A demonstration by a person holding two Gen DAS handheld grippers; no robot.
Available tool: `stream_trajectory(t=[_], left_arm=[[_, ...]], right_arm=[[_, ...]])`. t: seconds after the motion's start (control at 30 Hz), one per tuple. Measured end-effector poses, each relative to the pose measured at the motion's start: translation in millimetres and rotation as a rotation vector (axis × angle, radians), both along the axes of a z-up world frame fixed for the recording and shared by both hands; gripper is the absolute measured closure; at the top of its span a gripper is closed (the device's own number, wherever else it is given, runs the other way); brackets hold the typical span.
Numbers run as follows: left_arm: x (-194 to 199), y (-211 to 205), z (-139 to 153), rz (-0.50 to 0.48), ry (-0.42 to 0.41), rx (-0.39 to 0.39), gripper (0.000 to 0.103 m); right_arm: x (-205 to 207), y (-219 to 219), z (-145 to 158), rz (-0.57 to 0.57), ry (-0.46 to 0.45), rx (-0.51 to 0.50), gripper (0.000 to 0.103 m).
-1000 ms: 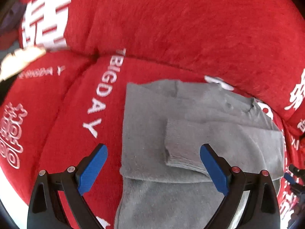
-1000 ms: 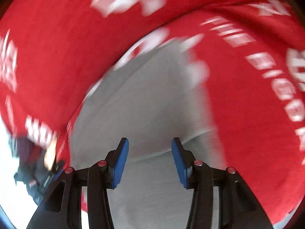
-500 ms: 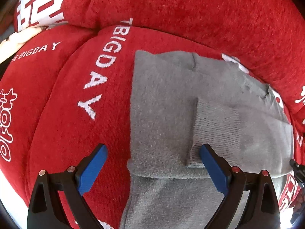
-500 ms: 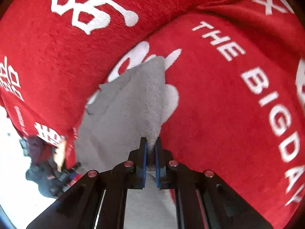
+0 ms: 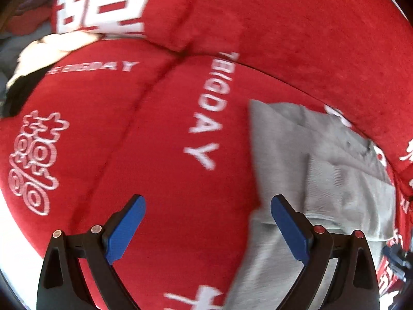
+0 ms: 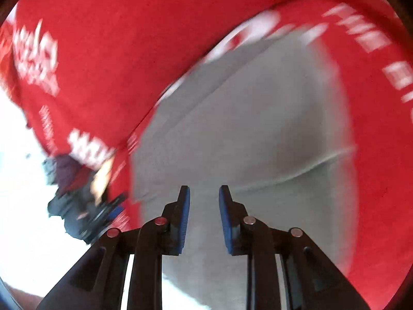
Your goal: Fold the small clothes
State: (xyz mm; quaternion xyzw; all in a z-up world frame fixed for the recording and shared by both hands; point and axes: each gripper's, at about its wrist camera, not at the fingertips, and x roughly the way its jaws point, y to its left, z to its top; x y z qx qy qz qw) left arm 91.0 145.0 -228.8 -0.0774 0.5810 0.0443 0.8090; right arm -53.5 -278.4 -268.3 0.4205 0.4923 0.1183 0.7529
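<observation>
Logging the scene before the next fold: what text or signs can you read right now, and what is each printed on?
"BIGDAY": white letters on the red cover, left of the grey garment; any letters before it are blurred.
"BIGDAY", second print, left cushion: smeared, only roughly legible.
White Chinese-style emblems: decorative, not readable.
Right wrist view lettering: too blurred to read.
Garment: no text visible.

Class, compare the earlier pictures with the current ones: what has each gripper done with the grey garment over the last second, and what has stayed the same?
The right gripper, shut on a grey garment edge half a second ago, has opened and let it go. The left gripper swung left, so the garment now sits to its right, over the red sofa cover. Unchanged: the left gripper stays wide open and empty, and the garment lies partly folded.
</observation>
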Motion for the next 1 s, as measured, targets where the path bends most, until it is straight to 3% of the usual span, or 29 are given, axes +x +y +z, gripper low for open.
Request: stream_trajectory(t=[0.13,0.3,0.4,0.47,0.6,0.77,0.87,0.93,0.97,1.0], left_arm=[[-10.6,23.8,-1.7,0.013,0.008,0.023,0.005],[-29.1,38.9,-7.2,-0.001,0.022,0.022,0.005],[-40.1,47.5,-9.3,-0.012,0.028,0.018,0.005],[-45.0,53.2,-11.0,-0.011,0.030,0.012,0.005],[-48.1,58.2,-17.8,-0.005,0.052,0.005,0.005],[-41.0,52.8,-11.0,-0.013,0.035,-0.027,0.005],[-25.9,42.1,-5.7,-0.026,0.021,-0.108,0.005],[-12.1,30.0,-7.8,-0.049,0.031,-0.199,0.005],[-3.1,21.3,-11.6,-0.068,0.037,-0.257,0.005],[3.2,14.4,-15.0,-0.083,0.039,-0.291,0.005]], right_arm=[[42.4,116.1,-20.2,0.177,0.004,0.123,0.076],[93.4,216.0,-54.0,0.183,0.041,0.197,0.076],[109.3,240.2,-62.2,0.147,0.042,0.161,0.078],[115.2,246.9,-62.9,0.145,0.030,0.168,0.088],[125.3,273.6,-61.0,0.235,0.027,0.022,0.089],[123.0,310.6,-63.7,0.406,0.050,-0.065,0.091],[108.9,306.6,-45.2,0.411,0.034,-0.104,0.088],[99.5,288.4,-35.2,0.377,0.031,-0.102,0.075],[95.5,276.7,-30.8,0.352,0.032,-0.105,0.058],[90.7,260.7,-26.1,0.318,0.035,-0.107,0.048]])
